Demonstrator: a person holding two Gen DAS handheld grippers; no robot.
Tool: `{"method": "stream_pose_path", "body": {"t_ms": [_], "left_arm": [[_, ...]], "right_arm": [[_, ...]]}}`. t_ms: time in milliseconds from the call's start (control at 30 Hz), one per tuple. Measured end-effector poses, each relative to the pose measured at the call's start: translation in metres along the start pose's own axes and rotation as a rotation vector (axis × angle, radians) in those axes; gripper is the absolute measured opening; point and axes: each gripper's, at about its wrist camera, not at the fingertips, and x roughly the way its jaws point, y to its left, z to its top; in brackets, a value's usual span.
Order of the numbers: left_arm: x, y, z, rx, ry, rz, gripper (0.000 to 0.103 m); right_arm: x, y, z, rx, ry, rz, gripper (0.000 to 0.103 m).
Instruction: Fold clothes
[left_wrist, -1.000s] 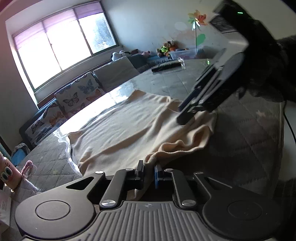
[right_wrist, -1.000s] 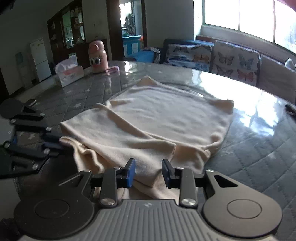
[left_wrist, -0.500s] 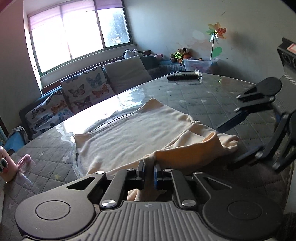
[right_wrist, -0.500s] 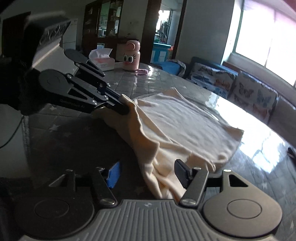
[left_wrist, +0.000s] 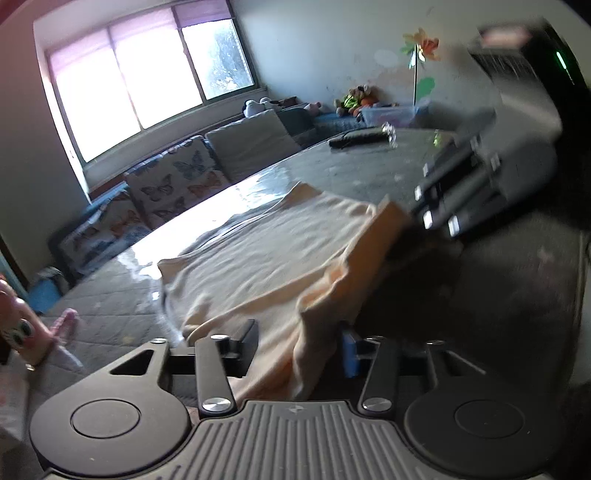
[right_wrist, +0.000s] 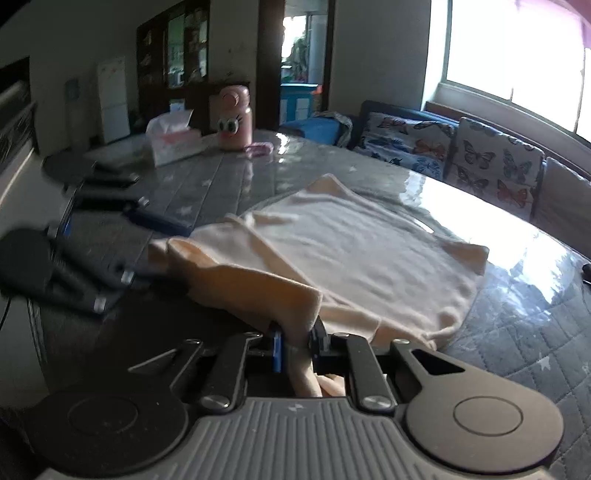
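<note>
I am holding the cream garment (right_wrist: 369, 251) on the grey table (right_wrist: 517, 350); most of it is lying flat, with the near edge lifted. My right gripper (right_wrist: 297, 345) is pinching that edge tightly, while my left gripper (left_wrist: 299, 345) is standing wide open with cloth draping between its fingers. The fabric is looking soft, light and floppy, so I am judging the corners are the best place to grip.

On the bench (right_wrist: 517, 332), the tissue box (right_wrist: 173, 142) and bottle (right_wrist: 233, 118) stand behind the garment (right_wrist: 351, 251); the sofa (right_wrist: 461, 155) lies beyond it.
</note>
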Motion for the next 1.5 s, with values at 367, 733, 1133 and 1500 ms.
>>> {"method": "stream_pose_path", "body": {"t_ms": [367, 733, 1133, 1500], "left_arm": [[0.017, -0.01, -0.022, 0.095, 0.046, 0.109, 0.021], [-0.031, -0.007, -0.014, 0.061, -0.009, 0.051, 0.01], [-0.116, -0.025, -0.013, 0.009, -0.033, -0.054, 0.01], [-0.032, 0.026, 0.03, -0.007, -0.023, 0.001, 0.01]], "right_arm": [[-0.008, -0.003, 0.008, 0.04, -0.033, -0.014, 0.01], [-0.043, 0.007, 0.003, 0.057, -0.08, 0.019, 0.009], [-0.118, 0.046, -0.013, 0.022, -0.074, 0.091, 0.009], [-0.063, -0.012, 0.037, 0.093, -0.042, 0.052, 0.009]]}}
